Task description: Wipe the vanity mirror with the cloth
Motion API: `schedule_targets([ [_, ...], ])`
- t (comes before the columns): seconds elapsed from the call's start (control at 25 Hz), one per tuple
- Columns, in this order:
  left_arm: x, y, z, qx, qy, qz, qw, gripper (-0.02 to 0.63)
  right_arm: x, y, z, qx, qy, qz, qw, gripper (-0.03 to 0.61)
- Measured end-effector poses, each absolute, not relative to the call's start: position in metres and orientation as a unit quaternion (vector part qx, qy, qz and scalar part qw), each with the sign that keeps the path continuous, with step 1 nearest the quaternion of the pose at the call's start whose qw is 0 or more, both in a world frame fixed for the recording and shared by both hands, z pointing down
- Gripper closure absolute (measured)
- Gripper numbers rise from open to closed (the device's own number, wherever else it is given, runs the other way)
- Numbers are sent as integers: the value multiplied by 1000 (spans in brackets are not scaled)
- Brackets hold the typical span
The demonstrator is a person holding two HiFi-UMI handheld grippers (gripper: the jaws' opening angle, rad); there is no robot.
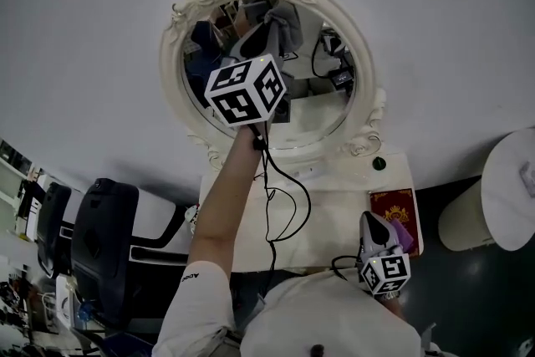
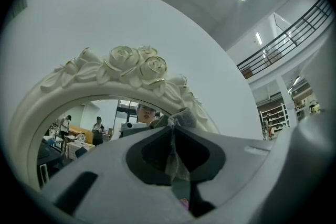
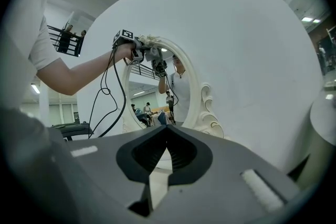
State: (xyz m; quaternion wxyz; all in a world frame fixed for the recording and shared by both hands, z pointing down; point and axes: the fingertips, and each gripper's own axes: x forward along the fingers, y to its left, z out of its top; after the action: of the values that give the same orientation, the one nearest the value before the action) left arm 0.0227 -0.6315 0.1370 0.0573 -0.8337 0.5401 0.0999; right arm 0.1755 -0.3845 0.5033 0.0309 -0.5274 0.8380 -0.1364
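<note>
up at the vanity mirror (image 1: pixel 311 109), the left hand-held gripper (image 2: pixel 172 126) pinches the cloth (image 2: pixel 185 117); recommend flat contact and overlapping strokes.

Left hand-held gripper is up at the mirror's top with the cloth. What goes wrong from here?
1. The left hand-held gripper pinches only a thin fold of cloth; rubbing may pull it free.
2. Its jaws sit close to the rose frame; plastic might scrape it or the mirror.
3. The hanging cable could drag across the table.
</note>
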Motion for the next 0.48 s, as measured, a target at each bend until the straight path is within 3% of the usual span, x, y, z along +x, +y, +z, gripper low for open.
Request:
schedule_targets([
  [0.48, -28, -649, 116, -808, 575, 108, 70, 591, 169, -389, 510, -546, 825, -142, 25, 571],
])
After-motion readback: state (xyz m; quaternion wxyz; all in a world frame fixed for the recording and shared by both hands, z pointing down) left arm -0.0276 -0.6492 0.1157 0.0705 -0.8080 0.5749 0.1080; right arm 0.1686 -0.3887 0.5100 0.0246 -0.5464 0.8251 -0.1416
